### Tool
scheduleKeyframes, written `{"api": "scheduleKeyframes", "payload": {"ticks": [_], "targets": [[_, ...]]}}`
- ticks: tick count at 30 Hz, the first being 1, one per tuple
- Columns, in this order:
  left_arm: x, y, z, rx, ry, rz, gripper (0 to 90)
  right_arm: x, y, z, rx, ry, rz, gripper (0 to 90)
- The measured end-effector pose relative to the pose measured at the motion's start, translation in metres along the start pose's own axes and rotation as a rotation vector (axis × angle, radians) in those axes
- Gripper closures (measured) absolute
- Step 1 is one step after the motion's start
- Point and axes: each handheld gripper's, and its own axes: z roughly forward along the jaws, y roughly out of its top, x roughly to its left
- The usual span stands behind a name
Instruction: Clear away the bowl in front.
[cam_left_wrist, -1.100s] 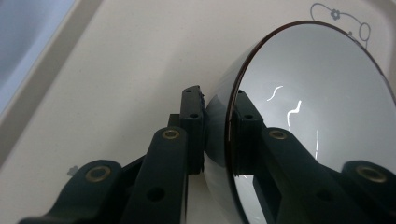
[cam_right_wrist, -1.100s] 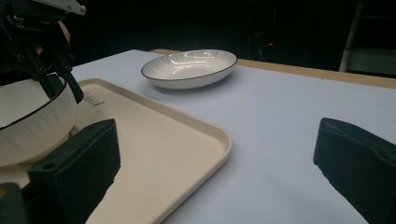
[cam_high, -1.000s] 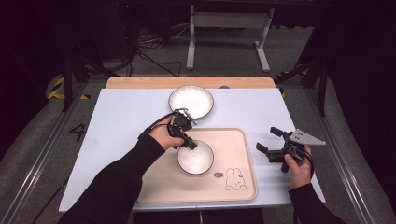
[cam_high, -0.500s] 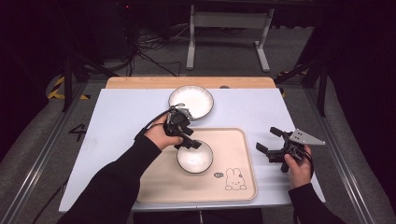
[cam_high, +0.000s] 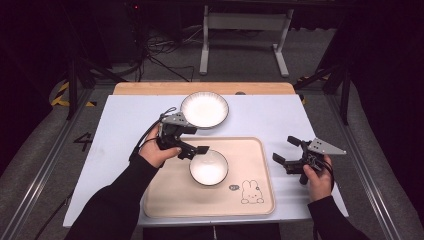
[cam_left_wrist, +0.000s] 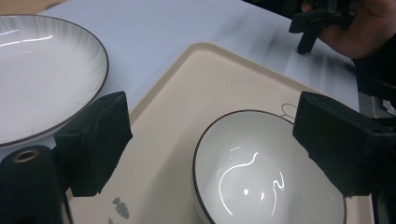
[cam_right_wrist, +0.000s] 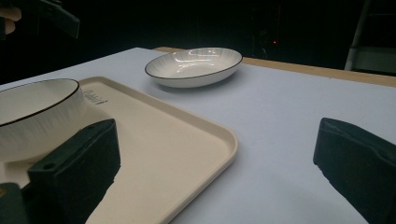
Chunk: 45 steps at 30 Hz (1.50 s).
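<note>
Jaws wide on both grippers; bowl (cam_high: 208, 168) on tray (cam_high: 165, 195), plate (cam_high: 204, 109) beyond.

Both forearms are covered by long black sleeves reaching the wrists.

The left gripper (cam_high: 196, 140) is a black two-jaw unit. A grey three-cornered plate sits on top, on the side toward the plate (cam_high: 204, 109). A thin black cable loops from its body on the side away from the tray (cam_high: 210, 177). Each jaw ends in a thick, blocky black pad (cam_left_wrist: 95, 140) with a matte, slightly rough surface. A black cylindrical part with a brass-coloured centre hole sits beside one jaw.

The right gripper (cam_high: 286, 151), beside the tray's edge, is likewise black, with a grey three-cornered plate bearing small fasteners.
</note>
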Motion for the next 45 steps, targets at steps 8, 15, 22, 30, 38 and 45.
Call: {"api": "scheduleKeyframes", "payload": {"ticks": [8, 15, 22, 30, 38, 45], "targets": [[0.005, -0.018, -0.022, -0.106, 0.055, -0.007, 13.1, 0.000, 0.000, 0.000, 0.001, 0.001, 0.000, 1.1], [0.010, -0.034, -0.039, -0.155, 0.106, -0.028, 13.1, 0.001, 0.000, 0.000, 0.004, -0.001, 0.000, 1.1], [0.015, -0.052, -0.058, -0.218, 0.151, -0.079, 13.1, 0.000, -0.001, 0.000, 0.002, -0.004, 0.000, 1.1], [0.020, -0.071, -0.075, -0.248, 0.189, -0.111, 12.3, 0.000, -0.001, 0.001, 0.007, -0.005, 0.001, 1.1], [0.025, -0.095, -0.093, -0.278, 0.236, -0.164, 11.5, 0.001, -0.002, 0.001, 0.010, -0.004, 0.002, 1.1], [0.029, -0.113, -0.104, -0.288, 0.298, -0.173, 10.1, 0.001, -0.001, 0.001, 0.010, -0.005, -0.004, 1.1]]}}
